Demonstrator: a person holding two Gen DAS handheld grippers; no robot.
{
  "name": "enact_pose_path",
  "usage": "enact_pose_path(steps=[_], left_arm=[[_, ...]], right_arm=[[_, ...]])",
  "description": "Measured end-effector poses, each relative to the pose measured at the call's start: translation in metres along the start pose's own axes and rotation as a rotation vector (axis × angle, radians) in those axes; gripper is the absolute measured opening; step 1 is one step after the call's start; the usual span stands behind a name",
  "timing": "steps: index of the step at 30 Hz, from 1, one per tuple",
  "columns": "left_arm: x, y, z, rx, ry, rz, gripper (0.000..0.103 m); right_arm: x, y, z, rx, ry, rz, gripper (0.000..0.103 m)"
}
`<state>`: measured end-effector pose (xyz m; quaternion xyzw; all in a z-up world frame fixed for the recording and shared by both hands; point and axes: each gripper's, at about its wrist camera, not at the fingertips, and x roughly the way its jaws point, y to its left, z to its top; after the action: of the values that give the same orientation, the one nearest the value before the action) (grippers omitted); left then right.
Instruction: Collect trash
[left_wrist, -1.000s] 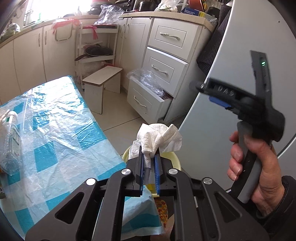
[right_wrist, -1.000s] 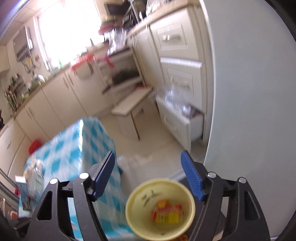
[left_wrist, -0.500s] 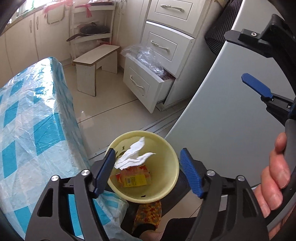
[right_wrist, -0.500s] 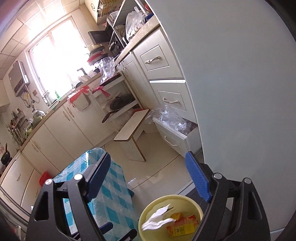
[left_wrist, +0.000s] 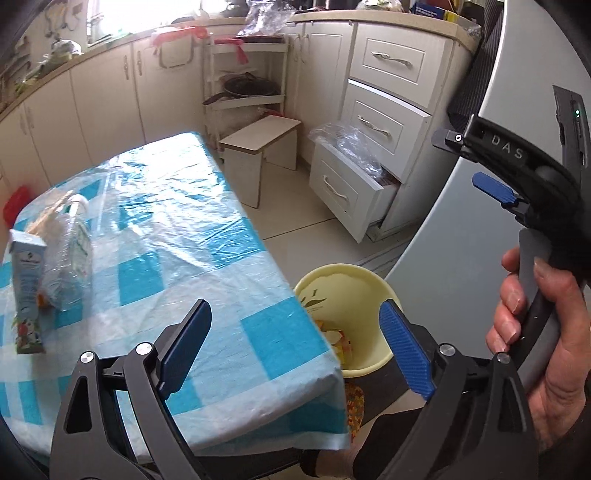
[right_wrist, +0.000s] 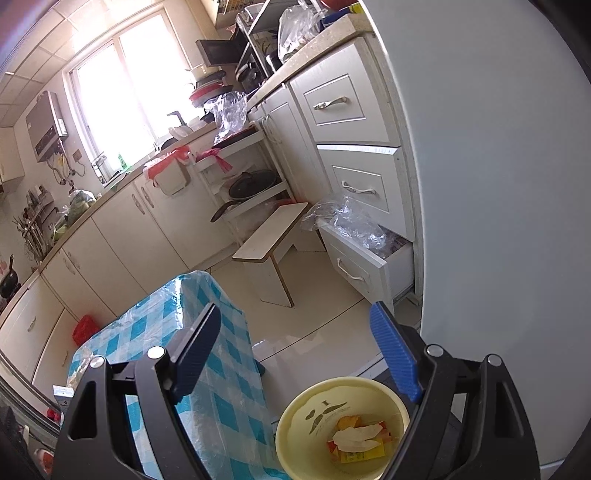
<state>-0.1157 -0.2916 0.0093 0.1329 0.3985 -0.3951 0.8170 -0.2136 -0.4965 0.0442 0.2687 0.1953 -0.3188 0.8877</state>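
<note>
The table (left_wrist: 155, 236), under a blue-and-white checked cloth covered in clear plastic, fills most of the left wrist view, with the grey refrigerator (left_wrist: 480, 236) standing to its right. Between them, on the floor just off the table's corner, sits the yellow waste bin (right_wrist: 295, 435), placed there, I judge, so that rubbish can be dropped straight off the table edge. Inside it lie a crumpled white tissue (right_wrist: 356, 432) and a yellow-and-orange wrapper (right_wrist: 364, 454).

At the table's far left side a clear plastic bottle (left_wrist: 68, 254) lies on its side, touching a light blue carton (left_wrist: 26, 291) that stands beside it. Both are probably the next rubbish to gather, though whether they are empty cannot be told from here.

The left gripper (left_wrist: 295, 347) hangs over the table's near corner with its jaws spread wide and nothing between them. The right gripper (right_wrist: 295, 354) is held above the bin, jaws likewise wide apart and empty, gripped by the right hand (left_wrist: 532, 332) close to the refrigerator, out of the left one's way.
</note>
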Motion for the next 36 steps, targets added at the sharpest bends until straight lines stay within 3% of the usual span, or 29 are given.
enact_pose_path(steps=[11, 23, 26, 31, 33, 36], left_arm=[[-0.049, 0.058, -0.027, -0.067, -0.061, 0.105, 0.089], [-0.063, 0.102, -0.044, -0.161, -0.081, 0.156, 0.089], [-0.068, 0.108, -0.044, -0.143, -0.102, 0.151, 0.089], [-0.090, 0.136, -0.039, 0.023, -0.221, 0.170, 0.092], [-0.090, 0.160, -0.037, 0.040, -0.220, 0.188, 0.092], [-0.078, 0.200, -0.033, 0.027, -0.179, 0.159, 0.092]], right_arm=[[0.004, 0.052, -0.017, -0.165, 0.006, 0.042, 0.080], [0.012, 0.072, -0.028, -0.221, 0.036, 0.039, 0.080], [0.014, 0.072, -0.029, -0.224, 0.045, 0.037, 0.080], [0.015, 0.069, -0.029, -0.205, 0.059, 0.043, 0.080], [0.015, 0.067, -0.029, -0.196, 0.064, 0.046, 0.080], [0.018, 0.066, -0.030, -0.188, 0.074, 0.047, 0.080]])
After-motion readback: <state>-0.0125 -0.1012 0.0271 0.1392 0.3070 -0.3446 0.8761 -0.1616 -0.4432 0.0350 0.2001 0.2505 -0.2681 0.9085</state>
